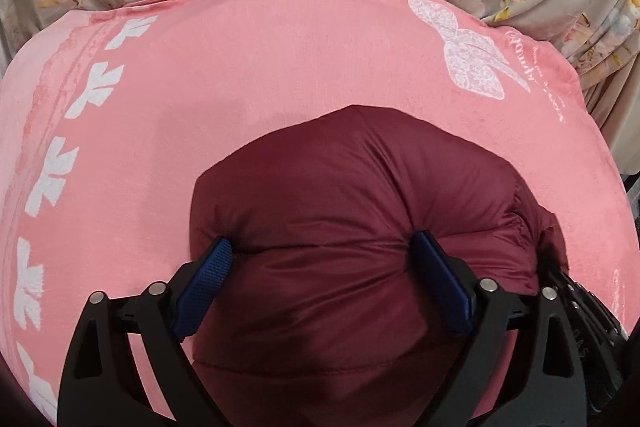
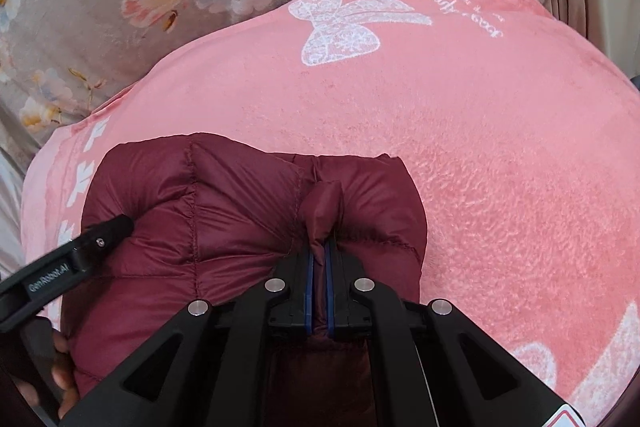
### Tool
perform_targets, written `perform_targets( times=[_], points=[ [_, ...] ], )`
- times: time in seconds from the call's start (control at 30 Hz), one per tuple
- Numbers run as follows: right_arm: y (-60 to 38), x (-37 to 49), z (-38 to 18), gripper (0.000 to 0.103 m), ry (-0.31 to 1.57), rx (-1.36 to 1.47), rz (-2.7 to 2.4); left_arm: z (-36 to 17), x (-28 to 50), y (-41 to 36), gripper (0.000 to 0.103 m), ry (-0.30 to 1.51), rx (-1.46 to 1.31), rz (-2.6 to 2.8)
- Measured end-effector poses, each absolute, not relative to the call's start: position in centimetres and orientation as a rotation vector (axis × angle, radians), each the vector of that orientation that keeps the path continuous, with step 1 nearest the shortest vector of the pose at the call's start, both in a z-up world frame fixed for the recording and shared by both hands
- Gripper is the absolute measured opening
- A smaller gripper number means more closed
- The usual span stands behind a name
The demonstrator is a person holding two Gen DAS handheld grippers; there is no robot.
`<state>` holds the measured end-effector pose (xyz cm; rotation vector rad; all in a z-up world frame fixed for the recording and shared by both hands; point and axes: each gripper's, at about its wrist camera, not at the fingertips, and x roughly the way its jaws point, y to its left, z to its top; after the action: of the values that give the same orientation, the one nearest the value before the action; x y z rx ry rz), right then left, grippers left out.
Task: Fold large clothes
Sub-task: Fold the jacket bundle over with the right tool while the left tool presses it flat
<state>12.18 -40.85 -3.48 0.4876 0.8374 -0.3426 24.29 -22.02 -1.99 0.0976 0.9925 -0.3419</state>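
On a pink blanket (image 1: 280,67): maroon puffer jacket (image 1: 340,195), bunched. Left gripper (image 1: 324,251) spread wide, its fingers straddling a puffy roll of the jacket. Right gripper (image 2: 319,247) clenched on a pinched fold of jacket fabric. Floral sheet (image 2: 120,27) behind.

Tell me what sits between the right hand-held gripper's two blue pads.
A pinched fold of the maroon puffer jacket sits there; the right hand-held gripper is shut on it, as the right wrist view shows.
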Motion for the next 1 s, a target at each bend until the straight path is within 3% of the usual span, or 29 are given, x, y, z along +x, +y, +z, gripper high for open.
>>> perform_targets(
  times=[0.17, 1.0],
  points=[
    [-40.9, 12.5, -4.6, 0.002, 0.822, 0.499, -0.333, -3.6, 24.8, -22.0, 0.098, 0.983, 0.066, -0.319],
    [-41.7, 12.3, -6.3, 0.001, 0.730, 0.584, -0.308, -5.2, 24.5, -23.0, 0.098, 0.893, 0.108, -0.280]
  ],
)
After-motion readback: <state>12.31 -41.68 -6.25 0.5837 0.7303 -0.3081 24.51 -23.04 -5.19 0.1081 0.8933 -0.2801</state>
